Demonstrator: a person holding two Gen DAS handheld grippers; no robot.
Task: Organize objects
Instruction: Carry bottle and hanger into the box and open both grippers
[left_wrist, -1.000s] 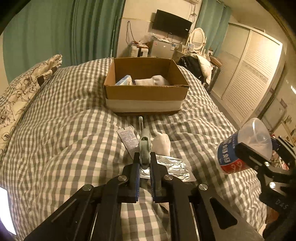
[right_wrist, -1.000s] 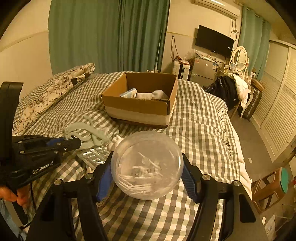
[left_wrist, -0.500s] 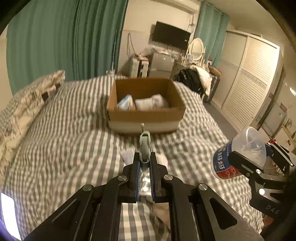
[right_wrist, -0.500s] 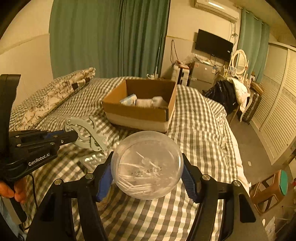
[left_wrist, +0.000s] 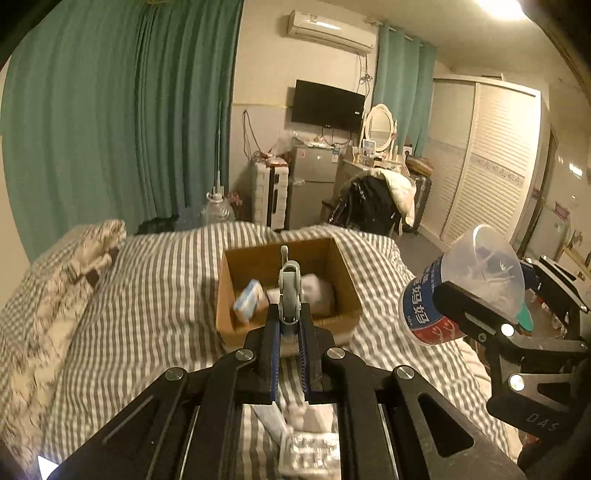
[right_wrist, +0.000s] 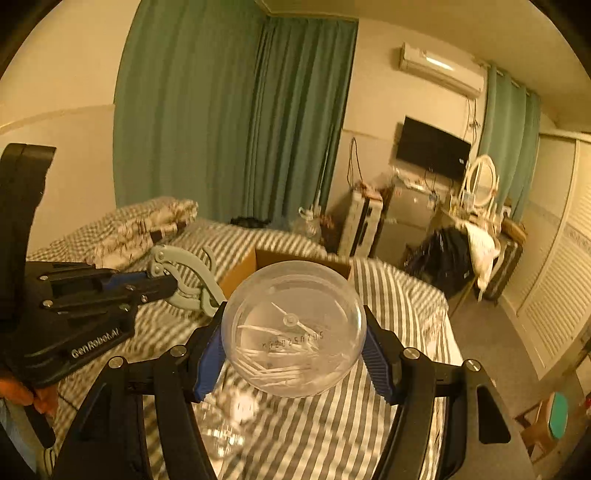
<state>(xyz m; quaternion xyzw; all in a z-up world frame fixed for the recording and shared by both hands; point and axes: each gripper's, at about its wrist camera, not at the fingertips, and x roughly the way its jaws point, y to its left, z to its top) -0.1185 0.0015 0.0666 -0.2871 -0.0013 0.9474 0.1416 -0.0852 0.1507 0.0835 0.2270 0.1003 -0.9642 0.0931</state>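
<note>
My left gripper (left_wrist: 289, 325) is shut on a grey-green spring clamp (left_wrist: 289, 291) and holds it up in the air in front of the open cardboard box (left_wrist: 236, 280). The clamp also shows in the right wrist view (right_wrist: 184, 280), held by the left gripper (right_wrist: 168, 286). My right gripper (right_wrist: 293, 350) is shut on a clear round tub of cotton swabs (right_wrist: 293, 328), held above the bed. In the left wrist view the tub (left_wrist: 454, 291) with its blue and red label is at the right. The box holds a blue packet (left_wrist: 249, 304) and white items (left_wrist: 317, 291).
The checked bed cover (left_wrist: 147, 295) carries a foil blister pack (left_wrist: 310, 452) and a white packet (left_wrist: 271, 419) below my left gripper. A patterned pillow (left_wrist: 55, 280) lies at the left. A fridge, dresser and wardrobe stand beyond the bed's far end.
Both grippers have risen from the bed and moved toward the box with their loads. The clamp now stands in front of the box opening; the view is tilted higher.
</note>
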